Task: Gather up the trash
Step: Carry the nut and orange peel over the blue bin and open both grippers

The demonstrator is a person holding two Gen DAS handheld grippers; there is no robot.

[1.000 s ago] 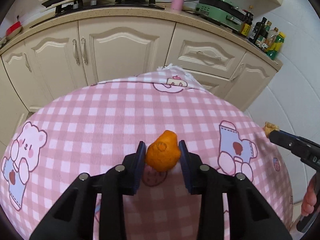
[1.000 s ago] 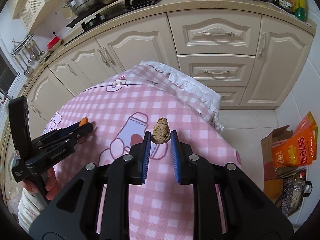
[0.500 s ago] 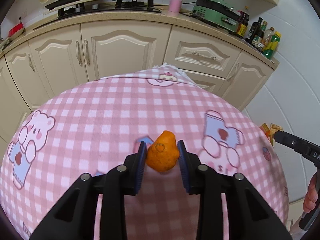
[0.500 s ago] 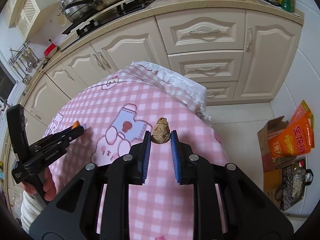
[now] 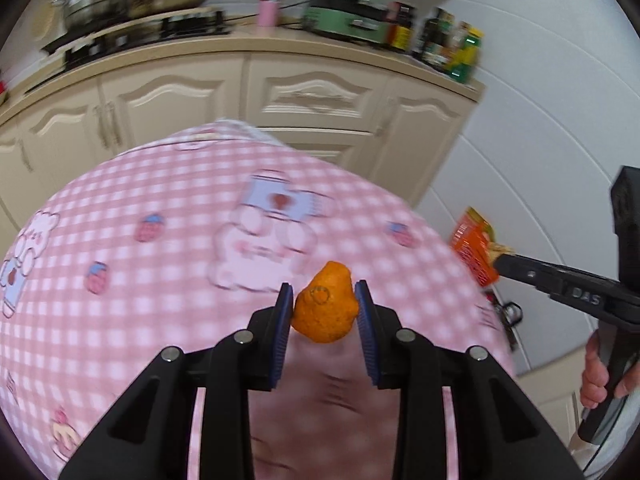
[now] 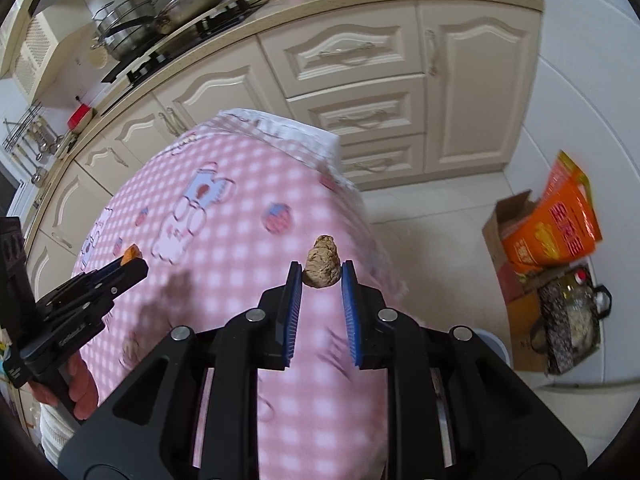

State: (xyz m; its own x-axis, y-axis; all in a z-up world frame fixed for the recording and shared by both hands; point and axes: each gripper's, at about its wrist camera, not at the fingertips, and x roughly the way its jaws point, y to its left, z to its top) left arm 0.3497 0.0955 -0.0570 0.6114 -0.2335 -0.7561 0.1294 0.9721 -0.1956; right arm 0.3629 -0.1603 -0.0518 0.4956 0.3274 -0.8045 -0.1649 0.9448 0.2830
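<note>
My left gripper point(image 5: 323, 307) is shut on a piece of orange peel point(image 5: 325, 308) and holds it above the right part of the pink checked tablecloth point(image 5: 160, 240). My right gripper point(image 6: 321, 273) is shut on a brown crumpled lump of trash point(image 6: 322, 258) above the tablecloth's point(image 6: 240, 208) right edge. The left gripper also shows in the right wrist view point(image 6: 134, 260) at the left, with the peel point(image 6: 131, 253) at its tip. The right gripper shows in the left wrist view point(image 5: 498, 258) at the right, with the lump point(image 5: 497, 249) at its tip.
Cream kitchen cabinets point(image 6: 352, 60) and a counter with pots point(image 6: 160, 16) stand behind the table. On the floor to the right are a cardboard box point(image 6: 508, 240) with an orange bag point(image 6: 556, 224) and a dark patterned bag point(image 6: 572, 320). A pale rim point(image 6: 490, 340) shows below the right gripper.
Both grippers have swung to the right with their trash still held. The table's right edge and the floor now fill more of both views.
</note>
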